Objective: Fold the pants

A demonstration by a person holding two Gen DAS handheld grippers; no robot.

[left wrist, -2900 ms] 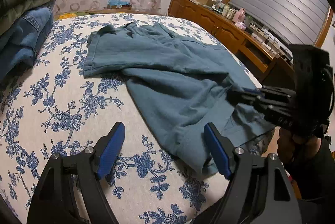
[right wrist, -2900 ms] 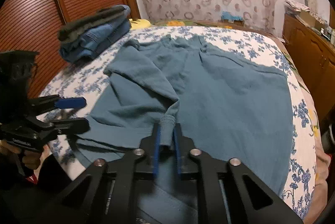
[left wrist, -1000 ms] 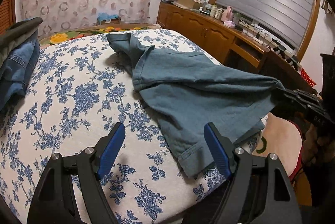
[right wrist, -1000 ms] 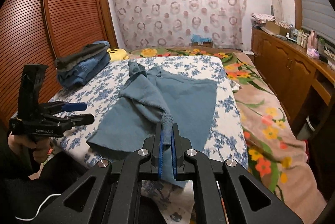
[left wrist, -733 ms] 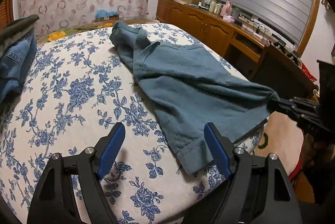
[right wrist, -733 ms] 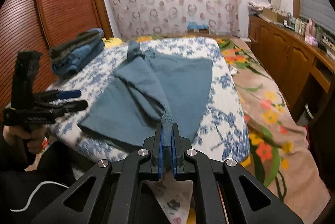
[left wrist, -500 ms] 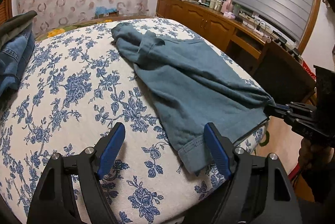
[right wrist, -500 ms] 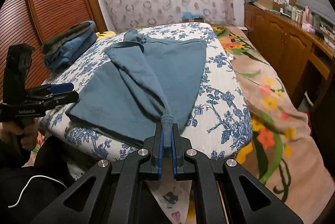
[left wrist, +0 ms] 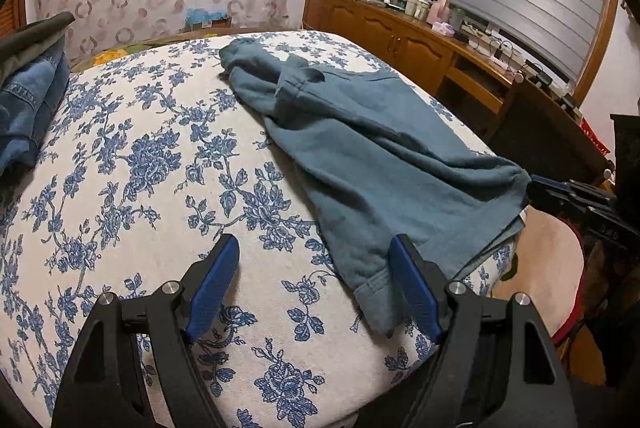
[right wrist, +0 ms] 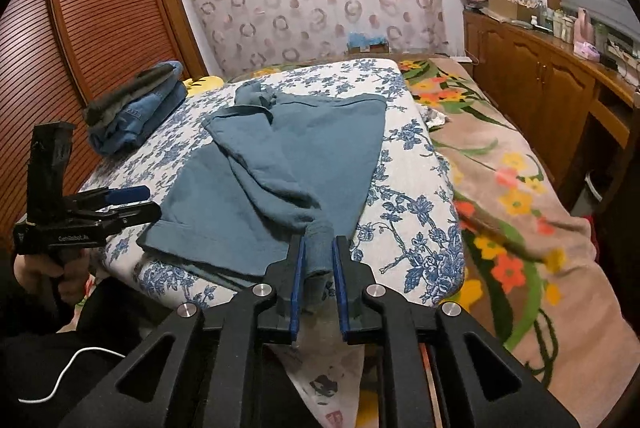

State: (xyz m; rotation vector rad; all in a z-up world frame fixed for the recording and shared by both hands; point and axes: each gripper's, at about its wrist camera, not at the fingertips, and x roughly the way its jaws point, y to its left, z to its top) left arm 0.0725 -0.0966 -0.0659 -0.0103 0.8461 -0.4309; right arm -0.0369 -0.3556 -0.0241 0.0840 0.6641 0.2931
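bed with blue-flowered white cover (right wrist: 420,212) | soft, limp teal cotton pants (right wrist: 320,152) lie at its 6 o'clock edge; best taken by hem or waistband | right gripper (right wrist: 319,260) is opening, bunched hem between pads | left gripper (left wrist: 312,288) is spread, empty

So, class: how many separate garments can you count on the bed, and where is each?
3, perhaps more hidden: teal pants spread mid-bed, hem between the right gripper fingers; folded jeans at the far left, a dark garment stacked on top.
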